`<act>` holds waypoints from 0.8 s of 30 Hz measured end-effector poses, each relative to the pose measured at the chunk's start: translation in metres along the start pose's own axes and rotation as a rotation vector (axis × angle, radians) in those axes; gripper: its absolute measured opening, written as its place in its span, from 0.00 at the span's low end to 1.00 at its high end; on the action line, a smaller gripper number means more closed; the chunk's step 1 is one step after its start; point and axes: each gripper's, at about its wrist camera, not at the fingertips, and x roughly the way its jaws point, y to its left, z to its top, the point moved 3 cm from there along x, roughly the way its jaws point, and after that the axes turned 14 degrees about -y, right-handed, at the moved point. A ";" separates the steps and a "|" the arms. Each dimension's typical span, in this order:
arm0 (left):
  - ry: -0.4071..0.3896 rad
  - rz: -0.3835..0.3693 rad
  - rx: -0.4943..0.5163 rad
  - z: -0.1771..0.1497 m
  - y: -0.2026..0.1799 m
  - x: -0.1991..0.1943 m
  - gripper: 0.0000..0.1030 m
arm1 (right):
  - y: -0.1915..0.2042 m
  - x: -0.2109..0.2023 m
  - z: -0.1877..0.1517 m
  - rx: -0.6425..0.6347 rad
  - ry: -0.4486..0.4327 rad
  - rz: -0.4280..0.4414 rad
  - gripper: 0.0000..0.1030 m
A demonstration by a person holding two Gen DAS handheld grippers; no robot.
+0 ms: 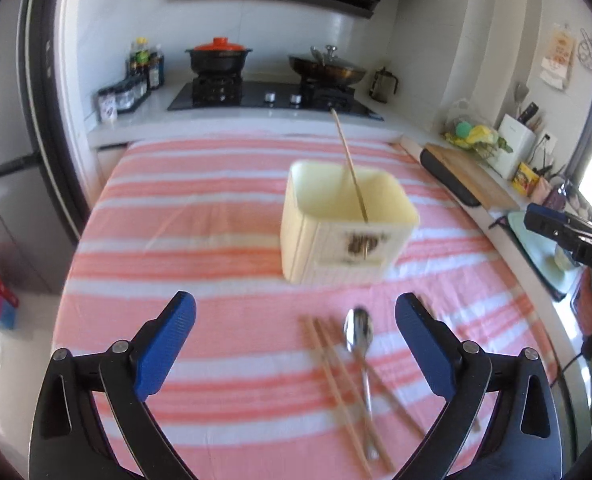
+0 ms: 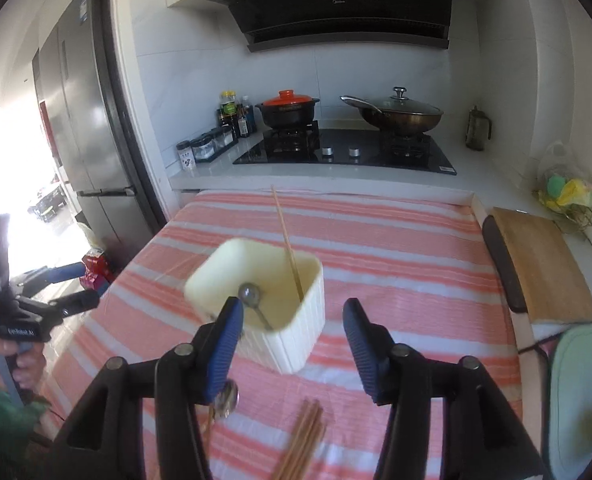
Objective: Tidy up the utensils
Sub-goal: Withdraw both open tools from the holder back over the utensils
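Both my left tongs (image 1: 295, 354) and right tongs (image 2: 292, 350) gape empty; spoon (image 1: 359, 330) lies between the left fingers, holder (image 1: 346, 222) ahead; next I'd close on it.

The cloth (image 1: 216, 240) is showing pink and white stripes. The holder (image 1: 344, 224) is showing cream, with a ribbed outside and a dark printed mark on a white label. The chopsticks (image 1: 336, 380) are showing tan wood, and the spoon (image 1: 359, 330) is showing silver. Both the left gripper (image 1: 296, 344) and the right gripper (image 2: 292, 344) are showing blue ribbed pads on black frames. The pot (image 2: 288, 110) is showing black under an orange-red lid.
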 end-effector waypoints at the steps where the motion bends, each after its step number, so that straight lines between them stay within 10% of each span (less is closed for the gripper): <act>1: 0.019 0.014 -0.024 -0.022 0.000 -0.007 0.97 | 0.000 -0.012 -0.024 -0.019 0.007 -0.023 0.58; 9: 0.059 0.130 -0.100 -0.124 -0.023 -0.027 0.97 | 0.010 -0.075 -0.174 0.105 0.044 -0.180 0.58; 24: -0.007 0.206 0.057 -0.151 -0.056 -0.050 0.97 | 0.047 -0.104 -0.191 0.075 -0.025 -0.176 0.58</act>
